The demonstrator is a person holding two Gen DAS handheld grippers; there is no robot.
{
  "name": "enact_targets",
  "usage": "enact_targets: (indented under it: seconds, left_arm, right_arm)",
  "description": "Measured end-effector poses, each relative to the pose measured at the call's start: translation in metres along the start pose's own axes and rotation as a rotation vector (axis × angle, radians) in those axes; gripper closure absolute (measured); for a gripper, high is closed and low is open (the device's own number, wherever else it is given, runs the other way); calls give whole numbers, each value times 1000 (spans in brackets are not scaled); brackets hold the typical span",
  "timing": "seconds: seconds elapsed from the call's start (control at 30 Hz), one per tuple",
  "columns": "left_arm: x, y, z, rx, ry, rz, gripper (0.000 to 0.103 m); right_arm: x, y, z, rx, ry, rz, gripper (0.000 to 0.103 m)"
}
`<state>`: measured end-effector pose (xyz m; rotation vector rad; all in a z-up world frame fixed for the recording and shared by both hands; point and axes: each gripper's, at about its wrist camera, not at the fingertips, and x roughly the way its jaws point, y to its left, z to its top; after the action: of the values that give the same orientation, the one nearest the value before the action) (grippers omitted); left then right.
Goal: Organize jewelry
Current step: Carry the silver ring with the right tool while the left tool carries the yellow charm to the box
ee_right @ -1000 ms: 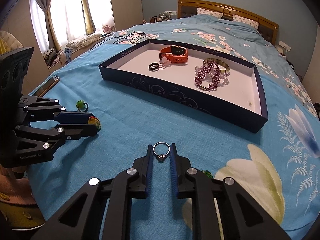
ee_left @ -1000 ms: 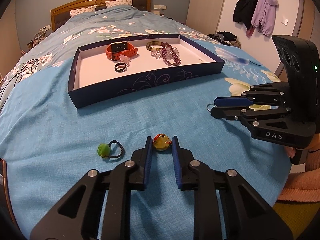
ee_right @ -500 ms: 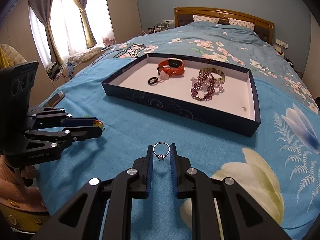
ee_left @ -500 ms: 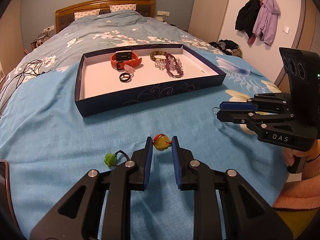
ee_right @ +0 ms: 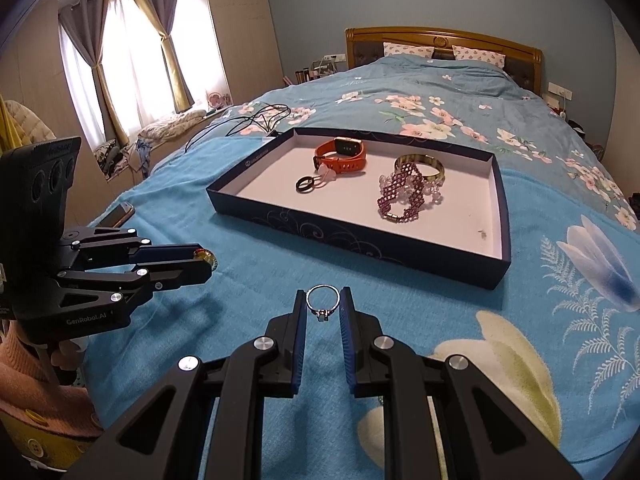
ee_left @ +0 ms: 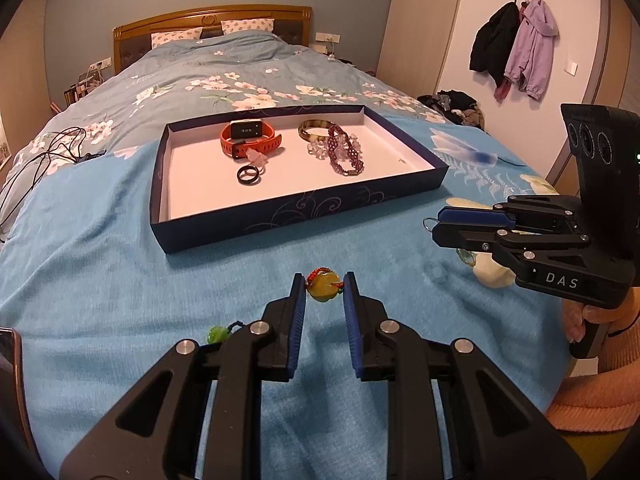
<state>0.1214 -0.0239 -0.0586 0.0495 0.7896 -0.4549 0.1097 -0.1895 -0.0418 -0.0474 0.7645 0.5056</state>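
Above the blue bedspread, the left tool [ee_left: 323, 286] is clamped on a yellow bead charm [ee_left: 322, 285] and the right tool [ee_right: 322, 306] on a silver ring [ee_right: 323, 302]. Carry both level over the tray's near wall [ee_right: 352, 242], then release onto bare white floor, clear of the purple bracelet [ee_right: 402, 196].

You've got jackets [ee_left: 516, 46] hanging on the wall hooks up at 2 o'clock, a pile of clothes [ee_left: 456, 104] on the floor below them. Black cables [ee_right: 256, 118] sprawl on the bed [ee_right: 440, 92] around 11, curtained window [ee_right: 132, 52] at 10, phone [ee_right: 118, 214] near 9.
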Motion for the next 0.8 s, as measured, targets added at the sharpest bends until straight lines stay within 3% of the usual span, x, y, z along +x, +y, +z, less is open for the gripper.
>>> enact_targets:
  seconds: [0.8]
  left_arm:
    - [-7,-1,24,10,-67,16,84]
  right_arm:
    - [-8,-12,20,1,-55,-17,89]
